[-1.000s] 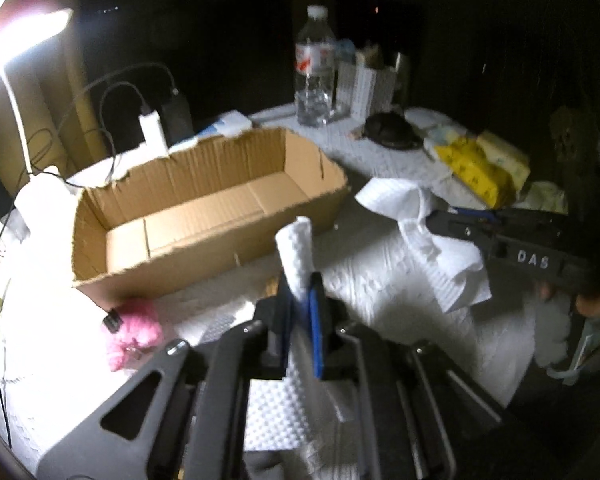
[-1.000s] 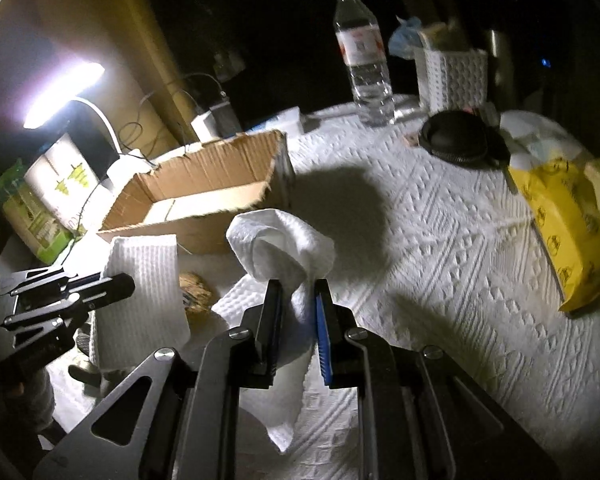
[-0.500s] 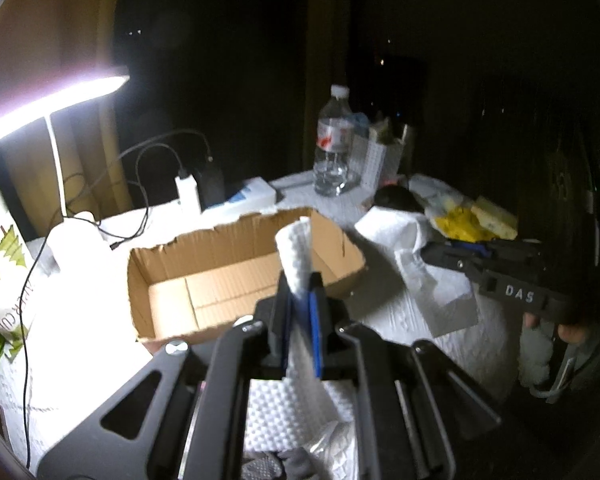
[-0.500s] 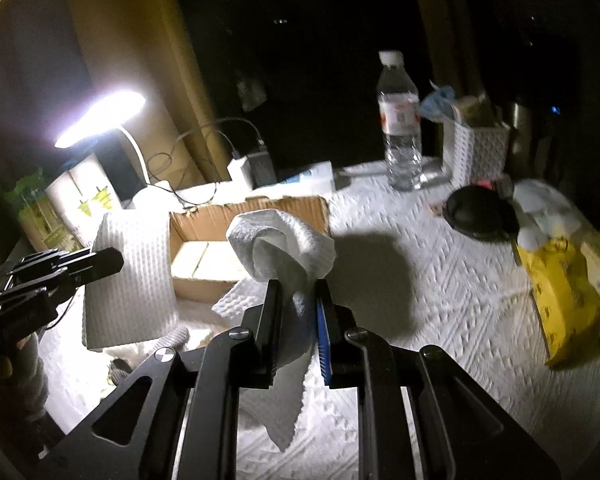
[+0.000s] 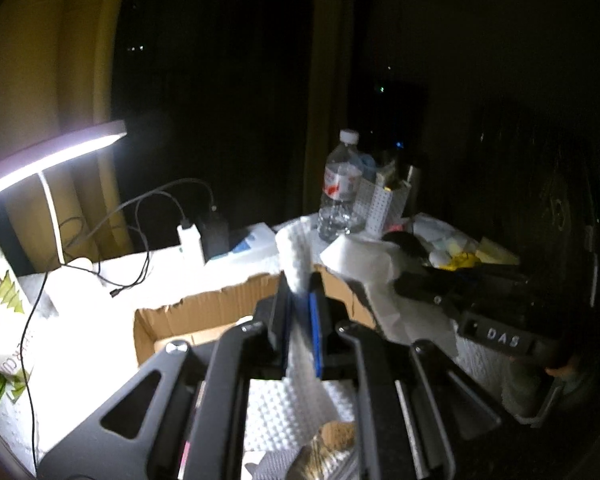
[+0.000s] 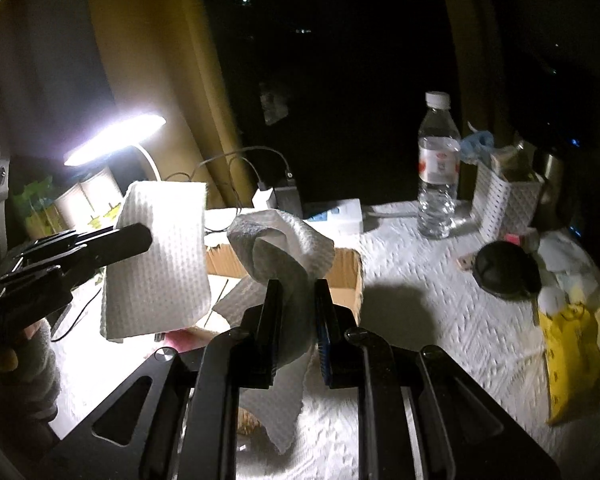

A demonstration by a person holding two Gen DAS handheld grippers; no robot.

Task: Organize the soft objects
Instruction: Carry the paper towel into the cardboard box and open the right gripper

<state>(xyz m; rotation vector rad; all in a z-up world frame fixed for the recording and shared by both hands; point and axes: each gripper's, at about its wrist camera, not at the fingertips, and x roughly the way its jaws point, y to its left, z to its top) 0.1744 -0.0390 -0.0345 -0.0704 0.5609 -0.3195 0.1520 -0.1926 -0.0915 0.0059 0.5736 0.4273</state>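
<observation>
table (image 6: 440, 300): white embossed cover | room: dark, lamp (image 6: 116, 140) lit | both claws clamp paper towels (image 6: 296, 264)

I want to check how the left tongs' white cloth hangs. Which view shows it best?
The right wrist view: the white cloth hangs flat and lit from the left tongs. The left wrist view shows only its pinched edge, end-on.

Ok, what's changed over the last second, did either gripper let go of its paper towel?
No. Both grippers rose, each lifting its towel clear of the table. The left gripper stays shut on the paper towel, which now hangs free; the right gripper stays shut on the crumpled towel. The cardboard box, water bottle and desk lamp have not moved.
</observation>
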